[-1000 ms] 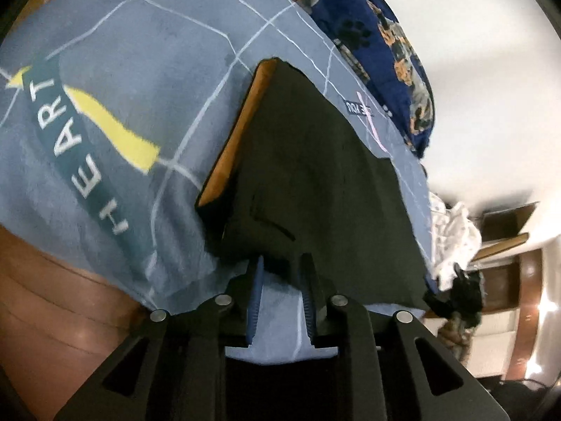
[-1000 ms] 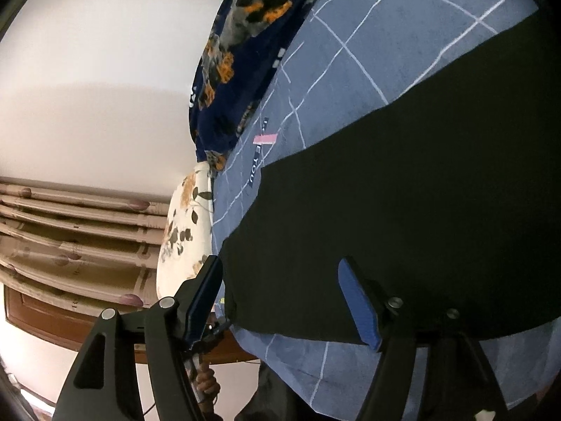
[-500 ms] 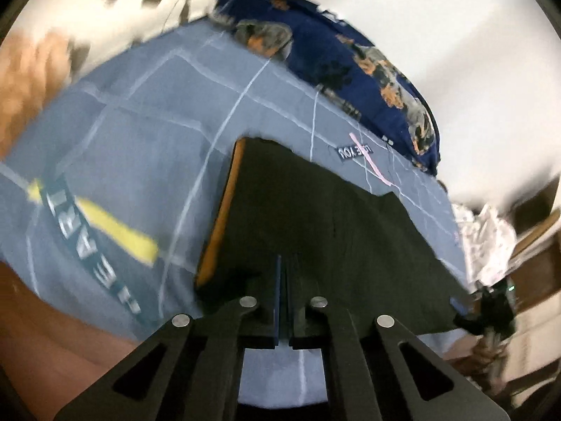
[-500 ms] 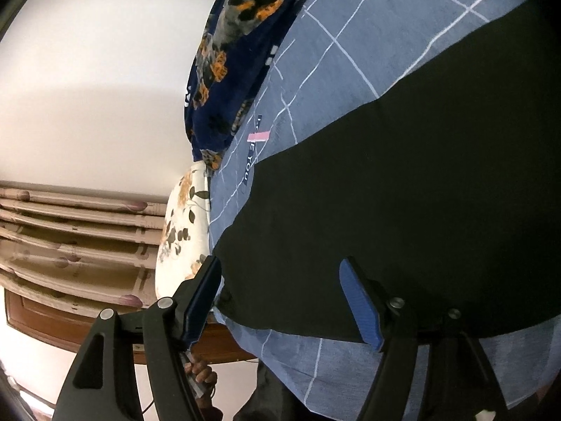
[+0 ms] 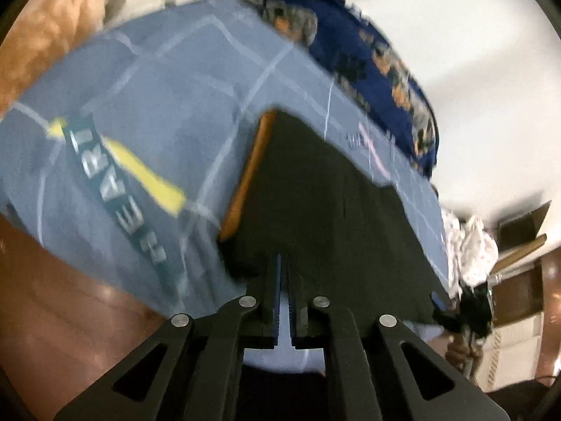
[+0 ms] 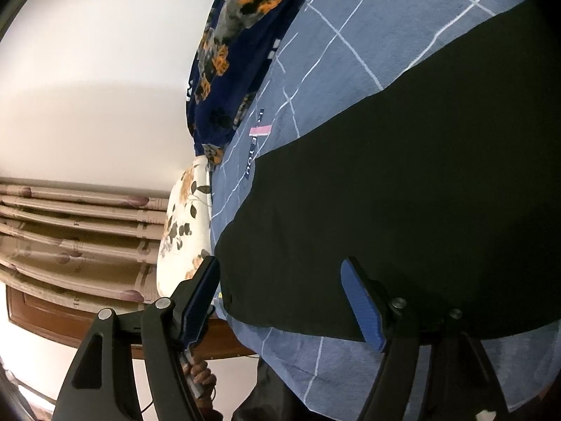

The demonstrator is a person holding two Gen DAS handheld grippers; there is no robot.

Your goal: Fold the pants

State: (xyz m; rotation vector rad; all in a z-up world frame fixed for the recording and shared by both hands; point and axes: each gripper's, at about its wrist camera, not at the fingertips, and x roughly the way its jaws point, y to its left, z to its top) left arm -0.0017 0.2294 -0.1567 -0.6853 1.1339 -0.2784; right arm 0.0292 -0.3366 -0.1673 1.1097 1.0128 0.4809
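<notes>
Black pants [image 5: 329, 210] lie flat on a blue bed sheet [image 5: 168, 112], with an orange waistband edge [image 5: 250, 179] on their left side. My left gripper [image 5: 284, 266] is shut on the near edge of the pants by the waistband corner. In the right wrist view the pants [image 6: 403, 210] fill the right half, their hem end near the sheet's edge. My right gripper [image 6: 280, 294] is open and empty, its fingers just above the near edge of the pants at the leg end.
A dark blue floral blanket [image 5: 378, 66] lies along the far side of the bed, also in the right wrist view [image 6: 238, 45]. A white floral pillow [image 6: 186, 224] sits by curtains [image 6: 70, 231]. The wooden bed frame [image 5: 70, 308] runs below the sheet. White cloth [image 5: 470, 245] lies at far right.
My left gripper has closed on the pants edge by the waistband and the view has swung with it. My right gripper has stayed open and barely moved.
</notes>
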